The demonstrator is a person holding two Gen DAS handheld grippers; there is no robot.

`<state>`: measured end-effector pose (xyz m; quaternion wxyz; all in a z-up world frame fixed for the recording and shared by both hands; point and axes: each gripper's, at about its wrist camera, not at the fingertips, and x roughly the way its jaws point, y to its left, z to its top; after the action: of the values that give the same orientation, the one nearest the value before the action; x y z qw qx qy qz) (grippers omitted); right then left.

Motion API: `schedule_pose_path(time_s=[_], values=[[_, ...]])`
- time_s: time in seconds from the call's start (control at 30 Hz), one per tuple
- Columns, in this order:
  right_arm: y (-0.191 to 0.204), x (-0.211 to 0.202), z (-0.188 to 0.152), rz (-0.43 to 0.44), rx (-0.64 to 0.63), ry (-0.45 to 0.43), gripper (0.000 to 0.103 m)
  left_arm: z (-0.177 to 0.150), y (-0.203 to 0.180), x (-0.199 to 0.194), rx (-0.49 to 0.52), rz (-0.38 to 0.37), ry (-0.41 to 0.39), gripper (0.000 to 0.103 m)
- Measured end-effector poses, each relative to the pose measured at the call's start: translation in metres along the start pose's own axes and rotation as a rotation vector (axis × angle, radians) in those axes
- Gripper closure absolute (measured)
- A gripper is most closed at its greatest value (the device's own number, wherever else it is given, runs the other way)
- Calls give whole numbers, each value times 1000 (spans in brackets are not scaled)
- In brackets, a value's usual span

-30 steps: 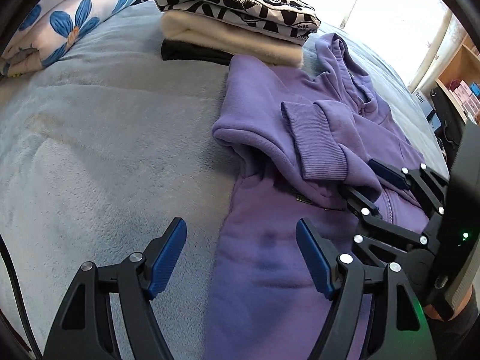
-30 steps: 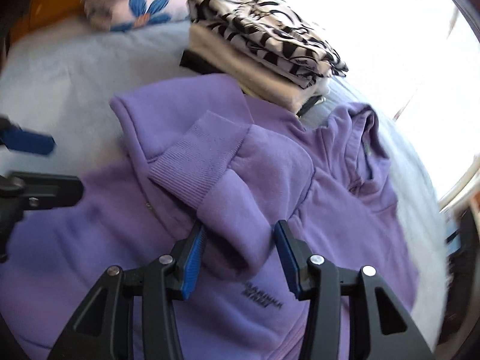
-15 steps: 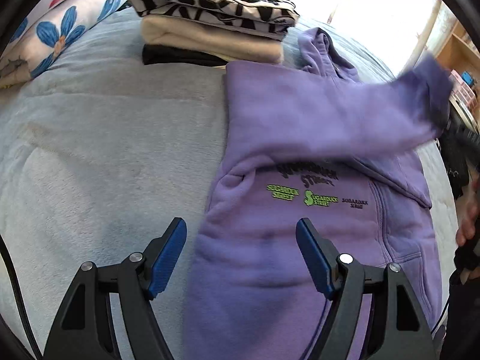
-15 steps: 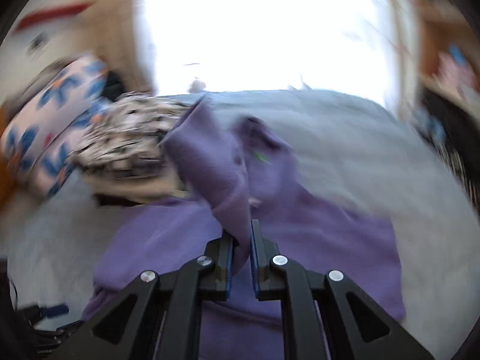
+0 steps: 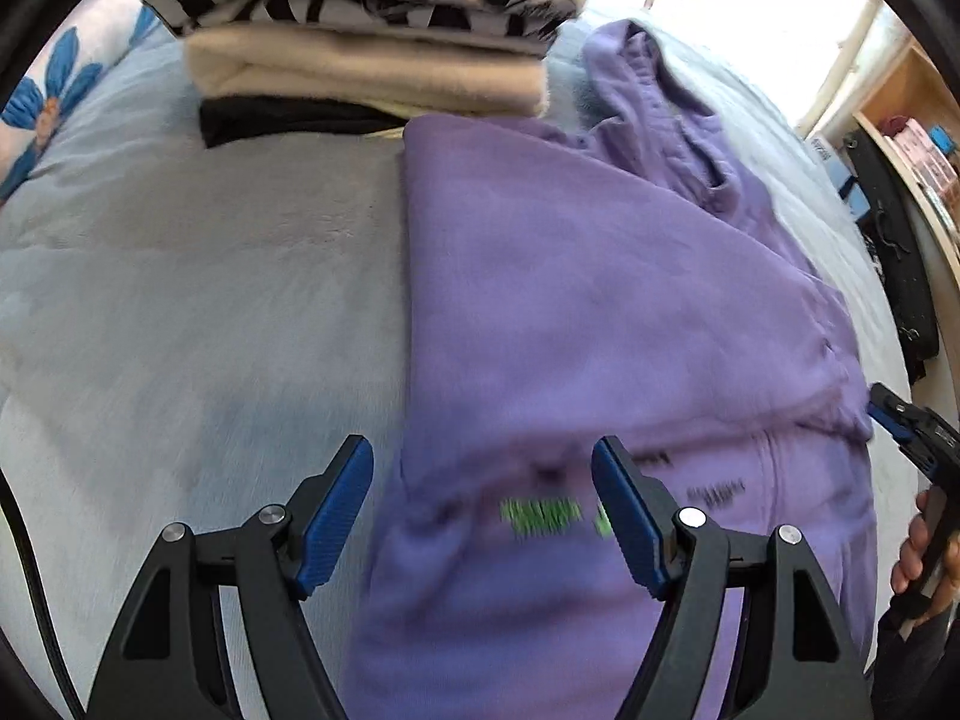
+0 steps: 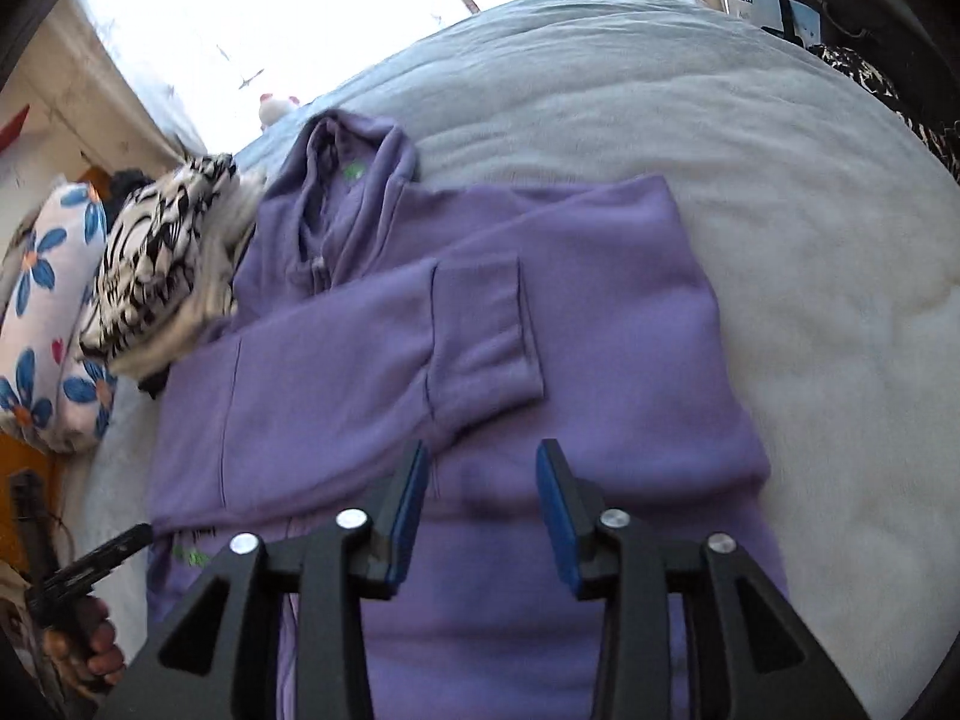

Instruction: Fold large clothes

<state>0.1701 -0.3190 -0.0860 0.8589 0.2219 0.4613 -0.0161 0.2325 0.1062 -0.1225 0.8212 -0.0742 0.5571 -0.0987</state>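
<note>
- A purple hoodie (image 6: 600, 360) lies flat on a pale blue bed (image 6: 750, 138), hood towards the window, as a person works through folding large clothes with a hand-held gripper in each hand.
- One sleeve (image 6: 384, 354) lies across the chest, cuff (image 6: 480, 330) near the middle; the step in hand looks like the sleeve fold, just laid down.
- The right hand-held gripper (image 6: 480, 504) hovers over the lower body of the garment, its jaws opening with nothing between them.
- The left hand-held gripper (image 5: 480, 516) hangs above the hoodie's near-left edge, jaws wide apart and gripping nothing.
- The next move probably calls for taking the hem or a side edge and folding the body over; the thick fleece may need both corners pinched evenly.
- A stack of folded clothes (image 5: 366, 30) sits at the hoodie's shoulder, beside a flowered pillow (image 6: 48, 312).
- The green chest print (image 5: 540, 513) is blurred and unreadable; the hem is cut off below both views, and the other sleeve cannot be made out.
</note>
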Motion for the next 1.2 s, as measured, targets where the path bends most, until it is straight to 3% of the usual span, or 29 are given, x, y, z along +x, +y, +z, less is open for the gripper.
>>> schedule_pose_path(time_s=[0.13,0.3,0.33,0.37,0.47,0.53,0.63,0.67,0.8,0.93,1.0,1.07,1.13,1.2], values=[[1,21,20,32,0,24,61,23,13,29,-63,9,45,29],[0,45,38,45,4,39,61,36,16,40,-83,-10,26,31],[0,50,40,41,2,47,61,36,13,40,-66,-18,11,47],[0,58,42,34,1,62,61,37,10,41,-46,-41,9,69],[4,68,42,26,-14,66,60,38,0,38,-3,-27,-6,87],[11,68,41,23,-51,52,60,38,1,34,12,-42,-19,89],[18,64,41,62,-80,42,74,41,9,25,15,-63,-47,90],[21,61,40,92,-84,35,75,41,14,23,18,-62,-60,90],[26,61,33,66,-102,7,75,37,27,29,12,-100,-68,90],[18,71,26,64,-81,34,73,33,24,38,48,-67,-70,87],[17,68,29,73,-67,54,69,35,21,33,61,-35,-71,75],[16,66,32,85,-58,66,67,39,21,26,75,-2,-78,49],[14,64,35,102,-52,70,64,45,23,19,74,3,-100,35],[12,65,39,105,-40,63,63,57,25,15,60,-5,-108,34]])
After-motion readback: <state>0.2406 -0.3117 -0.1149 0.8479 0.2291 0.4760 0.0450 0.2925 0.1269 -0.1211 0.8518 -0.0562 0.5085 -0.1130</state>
